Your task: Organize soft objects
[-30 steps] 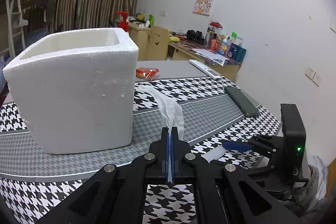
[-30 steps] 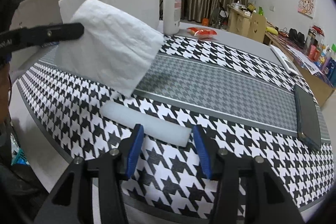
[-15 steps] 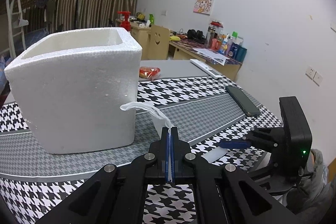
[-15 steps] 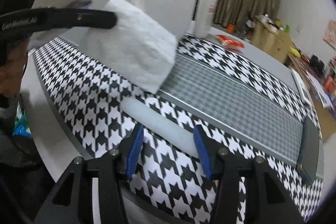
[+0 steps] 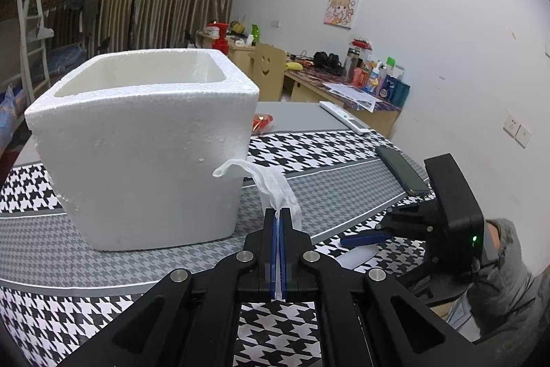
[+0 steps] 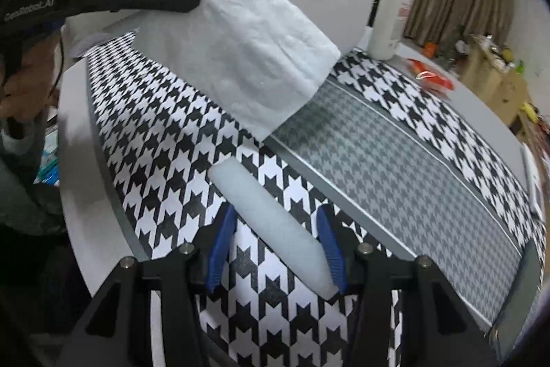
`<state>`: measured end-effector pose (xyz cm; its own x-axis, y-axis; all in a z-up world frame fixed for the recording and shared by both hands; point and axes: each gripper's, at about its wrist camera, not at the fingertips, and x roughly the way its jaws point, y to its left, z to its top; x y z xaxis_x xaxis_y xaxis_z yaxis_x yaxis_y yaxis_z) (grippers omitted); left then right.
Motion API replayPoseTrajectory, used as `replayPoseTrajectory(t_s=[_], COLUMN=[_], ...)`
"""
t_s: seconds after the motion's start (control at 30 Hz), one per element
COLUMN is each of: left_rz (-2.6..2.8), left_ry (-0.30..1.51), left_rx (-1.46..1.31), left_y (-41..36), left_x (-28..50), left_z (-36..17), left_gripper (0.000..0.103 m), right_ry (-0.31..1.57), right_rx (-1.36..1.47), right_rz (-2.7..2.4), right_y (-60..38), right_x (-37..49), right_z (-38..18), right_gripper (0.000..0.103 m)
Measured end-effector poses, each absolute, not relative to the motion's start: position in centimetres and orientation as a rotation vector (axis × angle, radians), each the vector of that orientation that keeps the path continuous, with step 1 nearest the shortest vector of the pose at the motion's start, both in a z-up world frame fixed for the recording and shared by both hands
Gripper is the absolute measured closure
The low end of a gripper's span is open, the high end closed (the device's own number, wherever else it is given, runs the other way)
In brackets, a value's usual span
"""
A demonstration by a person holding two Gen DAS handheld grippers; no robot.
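A white tissue [image 6: 240,47] is pinched between the pressed-together jaws of the left gripper [image 5: 279,212]; in the right wrist view it hangs as a broad sheet at upper centre, above the houndstooth tablecloth [image 6: 165,133]. In the left wrist view, a white foam box [image 5: 144,140] fills the left and centre, and a corner of the tissue curls against its near right edge. A white foam strip [image 6: 271,226] is seen lying on the cloth at lower centre of the right wrist view, between the spread jaws of the right gripper [image 6: 275,250]; whether the pads touch it cannot be told. A pump bottle [image 6: 392,12] stands at upper right beside the box, with an orange packet [image 6: 429,76] further right. A dark phone [image 5: 400,169] lies at right of the left wrist view, just above the right gripper.
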<state>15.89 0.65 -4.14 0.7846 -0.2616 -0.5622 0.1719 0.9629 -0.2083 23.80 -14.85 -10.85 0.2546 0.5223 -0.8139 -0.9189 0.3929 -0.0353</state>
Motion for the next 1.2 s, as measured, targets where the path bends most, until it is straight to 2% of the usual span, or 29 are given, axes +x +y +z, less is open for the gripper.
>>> replayPoseTrajectory(t_s=[0.13,0.2,0.47,0.83,1.2], left_rz=[-0.239,-0.236,-0.219,-0.228,-0.221], left_ry=[0.629,0.633,0.618,0.560,0.507], left_rx=[-0.158,-0.159,-0.150,-0.133,-0.077], left_y=[0.7,0.7,1.0,1.3,-0.2], left_x=[16.0,16.1,15.7,14.7,14.9], left_z=[-4.0,-4.0,-3.4,-1.7,0.2], left_gripper=[0.102,0.102,0.102,0.102,0.102], right_ry=[0.833,0.834,0.824,0.711,0.622], right_rx=[-0.600,-0.621,-0.571,-0.255,-0.163], right_rz=[1.105,1.121,0.980,0.880,0.739], right_y=[-14.4,-14.1,-14.0,-17.4,-18.8], right_x=[24.1,23.5,22.2,20.7,20.3], right_z=[-10.8,-10.6,-10.2,-5.7,-3.1], right_gripper=[0.052,0.065,0.081,0.081,0.081])
